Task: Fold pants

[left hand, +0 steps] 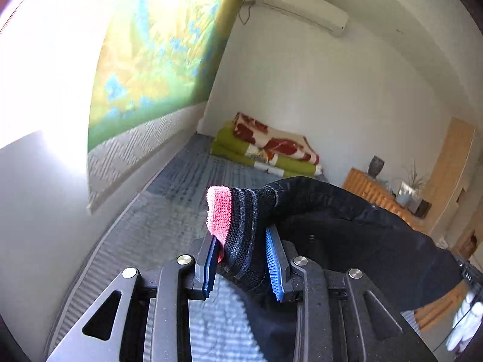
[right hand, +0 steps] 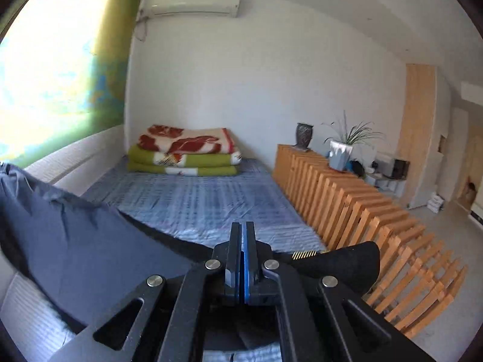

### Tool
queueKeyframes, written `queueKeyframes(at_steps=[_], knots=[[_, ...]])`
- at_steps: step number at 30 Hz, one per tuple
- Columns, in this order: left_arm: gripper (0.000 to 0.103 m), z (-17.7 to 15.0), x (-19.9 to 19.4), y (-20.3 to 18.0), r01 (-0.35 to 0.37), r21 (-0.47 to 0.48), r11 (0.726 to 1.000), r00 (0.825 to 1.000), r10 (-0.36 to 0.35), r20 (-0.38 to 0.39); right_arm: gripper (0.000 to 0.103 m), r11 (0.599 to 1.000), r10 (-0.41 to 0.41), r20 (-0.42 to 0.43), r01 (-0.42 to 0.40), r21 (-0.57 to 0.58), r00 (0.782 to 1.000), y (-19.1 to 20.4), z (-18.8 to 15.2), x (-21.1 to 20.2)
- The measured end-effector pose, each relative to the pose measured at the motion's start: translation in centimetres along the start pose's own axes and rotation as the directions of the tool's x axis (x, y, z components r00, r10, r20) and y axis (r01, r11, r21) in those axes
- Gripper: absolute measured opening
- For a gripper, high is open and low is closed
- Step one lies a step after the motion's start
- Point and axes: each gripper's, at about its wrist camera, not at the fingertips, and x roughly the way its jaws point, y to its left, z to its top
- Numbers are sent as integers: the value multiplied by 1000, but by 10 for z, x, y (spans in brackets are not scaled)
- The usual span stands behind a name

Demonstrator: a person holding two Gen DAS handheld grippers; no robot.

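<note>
Pants (left hand: pixel 347 226) hung lifted over the bed (right hand: pixel 196 205), their cuff pinched between the left gripper's (left hand: pixel 243 241) part-spread fingers, while the right gripper (right hand: pixel 242 232), fingers pressed together, clamped dark cloth, both pointing forward.

black grippers (left hand: pixel 244 238) (right hand: pixel 242 235), blue pads (left hand: pixel 273 267), silver screws (left hand: pixel 184 260)

Both wrist cameras sat low behind their grippers, looking forward along the bed (right hand: pixel 193 199) toward the far wall. Each view took in the folded blankets (left hand: pixel 265 147), the air conditioner (right hand: pixel 193 1) and the wooden slatted rail (right hand: pixel 347 193).
</note>
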Motion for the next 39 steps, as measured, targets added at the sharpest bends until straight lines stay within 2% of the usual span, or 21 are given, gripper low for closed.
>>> queueKeyframes(at_steps=[1,3,5,7,9,11,13,15,17,18,20,23,24,25,26,27,29,31,34,37,39], knots=[[30,-14,-5,8,-1,-3,1000,1000,1,-15,1,1000,29,-36,-29,-6,999,2,-21,-4],[30,-70,-13,34,-36,12,999,996,37,-87,1,997,68,-110,-71,-25,992,11,-65,-7],[30,-124,-16,54,-85,49,995,983,92,-160,1,993,103,-198,-112,-33,975,21,-121,-10],[30,-179,-11,86,-138,45,989,952,145,-268,1,982,178,-331,-188,0,927,34,-188,-8],[30,-227,-5,122,-208,14,978,910,198,-364,1,968,233,-433,-249,22,871,50,-244,-9],[30,-267,1,158,-290,1,957,862,261,-435,1,945,287,-531,-327,19,798,73,-296,-12],[31,-293,3,188,-313,-72,947,840,240,-486,1,926,295,-590,-377,-19,752,94,-328,-16],[32,-305,1,199,-325,-98,941,836,237,-495,4,902,274,-627,-421,-96,730,113,-347,-23],[35,-312,-7,204,-308,-102,946,842,221,-491,9,869,270,-655,-472,-151,706,120,-350,-29],[37,-315,-11,204,-304,-102,947,845,219,-487,11,859,283,-659,-489,-148,697,118,-349,-33],[42,-313,-9,203,-296,-96,950,843,213,-494,24,841,334,-663,-530,-112,670,105,-342,-40],[44,-313,-17,209,-284,-125,951,841,184,-508,31,824,416,-649,-566,-26,637,80,-333,-55],[45,-311,-18,212,-284,-126,950,841,184,-508,33,834,423,-635,-552,-5,646,67,-328,-54],[45,-311,-23,209,-285,-121,951,844,189,-502,38,860,402,-616,-511,0,677,59,-325,-53],[45,-311,-35,206,-281,-104,954,846,195,-496,41,895,361,-594,-446,3,719,43,-318,-46],[45,-310,-44,203,-284,-82,955,846,209,-490,42,918,333,-582,-397,19,742,32,-314,-37],[45,-307,-56,192,-288,-34,957,848,239,-473,44,948,288,-582,-313,61,760,12,-309,-8],[46,-302,-67,178,-279,29,960,854,262,-449,45,966,251,-601,-236,104,759,-2,-313,34],[52,-300,-82,176,-284,51,958,837,273,-474,45,973,229,-632,-183,138,740,-2,-325,84],[53,-300,-96,188,-317,49,947,809,297,-507,45,956,293,-646,-213,201,705,11,-333,117],[53,-294,-102,194,-323,5,946,819,283,-499,45,949,315,-656,-243,202,686,27,-335,130]])
